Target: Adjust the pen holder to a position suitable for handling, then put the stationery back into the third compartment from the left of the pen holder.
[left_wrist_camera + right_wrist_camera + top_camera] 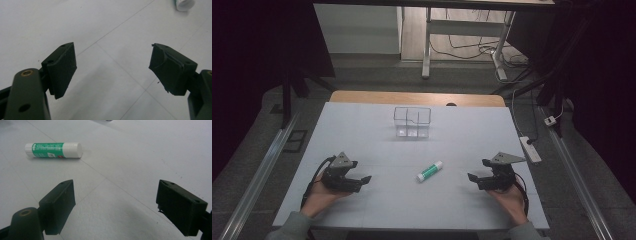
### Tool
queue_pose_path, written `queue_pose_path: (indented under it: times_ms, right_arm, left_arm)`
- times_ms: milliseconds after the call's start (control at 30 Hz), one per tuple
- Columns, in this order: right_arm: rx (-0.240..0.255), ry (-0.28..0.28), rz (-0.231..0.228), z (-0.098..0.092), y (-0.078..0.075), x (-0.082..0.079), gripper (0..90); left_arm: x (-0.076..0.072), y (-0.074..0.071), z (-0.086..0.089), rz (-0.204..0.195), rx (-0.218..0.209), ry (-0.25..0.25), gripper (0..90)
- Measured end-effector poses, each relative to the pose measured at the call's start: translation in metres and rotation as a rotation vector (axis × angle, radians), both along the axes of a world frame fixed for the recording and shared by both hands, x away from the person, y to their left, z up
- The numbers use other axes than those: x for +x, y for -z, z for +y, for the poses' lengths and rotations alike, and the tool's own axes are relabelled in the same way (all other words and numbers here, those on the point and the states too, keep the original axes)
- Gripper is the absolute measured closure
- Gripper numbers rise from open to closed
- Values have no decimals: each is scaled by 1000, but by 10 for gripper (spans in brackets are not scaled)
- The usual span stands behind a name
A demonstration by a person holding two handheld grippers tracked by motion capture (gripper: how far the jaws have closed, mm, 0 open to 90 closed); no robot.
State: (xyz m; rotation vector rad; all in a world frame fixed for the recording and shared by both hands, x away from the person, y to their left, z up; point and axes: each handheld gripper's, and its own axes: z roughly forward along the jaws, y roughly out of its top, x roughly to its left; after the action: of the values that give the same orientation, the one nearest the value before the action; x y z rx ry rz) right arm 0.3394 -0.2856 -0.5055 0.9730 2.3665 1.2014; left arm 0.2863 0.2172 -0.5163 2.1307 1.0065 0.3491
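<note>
White table (362, 130): one green-and-white glue stick (429, 171) lies flat near its centre, midway between two grippers. One clear four-compartment box (412, 121) stands farther back. Left gripper (362, 182) and right gripper (475, 181) rest with jaws spread wide, holding nothing.

Glue stick (184, 4) cut by top edge of left gripper view: white end alone visible, body out of picture. Label print on glue stick (53, 150) in right gripper view too small to read. Beyond glue stick, clear divided box (412, 122) in high view: contents, if any, too small to tell. Person's forearms cut by bottom edge of high view, below tabletop (362, 130).
</note>
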Motion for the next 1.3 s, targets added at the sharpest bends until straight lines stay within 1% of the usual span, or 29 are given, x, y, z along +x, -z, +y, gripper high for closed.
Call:
queue_pose_path:
  times_ms: [133, 267, 467, 633, 767, 867, 933, 967, 1000, 1033, 1100, 1167, 1267, 1300]
  right_arm:
    - [4, -7, 2, 0, 0, 0, 156]
    - [-5, -7, 3, 0, 0, 0, 159]
    - [-4, -9, 4, 1, 1, 0, 159]
    - [2, -7, 2, 0, 0, 0, 160]
    - [4, -7, 4, 0, 0, 0, 160]
    - [15, -4, -4, 1, 0, 0, 161]
    - [23, -5, -2, 0, 0, 0, 162]
    - [45, -3, 9, -1, 0, 1, 163]
    - [45, -3, 9, -1, 0, 1, 163]
    - [72, 1, 14, -2, -1, 2, 164]
    - [74, 3, 11, -2, -1, 3, 165]
    - [64, 14, 8, -4, -1, 2, 165]
    - [67, 11, 8, -3, -1, 3, 165]
    - [56, 12, 8, -3, -1, 2, 165]
  left_arm:
    - [3, -3, -5, -1, -3, 12, 209]
    - [4, -5, -8, -3, -3, 19, 209]
    - [6, -6, -14, -2, 5, 27, 210]
    - [11, -8, -21, -4, 6, 44, 210]
    - [13, -8, -27, -3, 17, 53, 211]
    - [14, -9, -29, -2, 16, 55, 211]
    - [15, -10, -30, 3, 4, 54, 213]
    - [17, -10, -31, 5, 2, 52, 214]
    - [18, -10, -31, 7, -2, 51, 214]
    - [19, -10, -32, 9, -7, 49, 218]
    - [20, -9, -34, 15, -6, 53, 219]
    - [22, -9, -36, 18, -6, 59, 219]
    - [22, -11, -41, 10, -1, 72, 219]
    - [22, -12, -42, 7, 0, 77, 219]
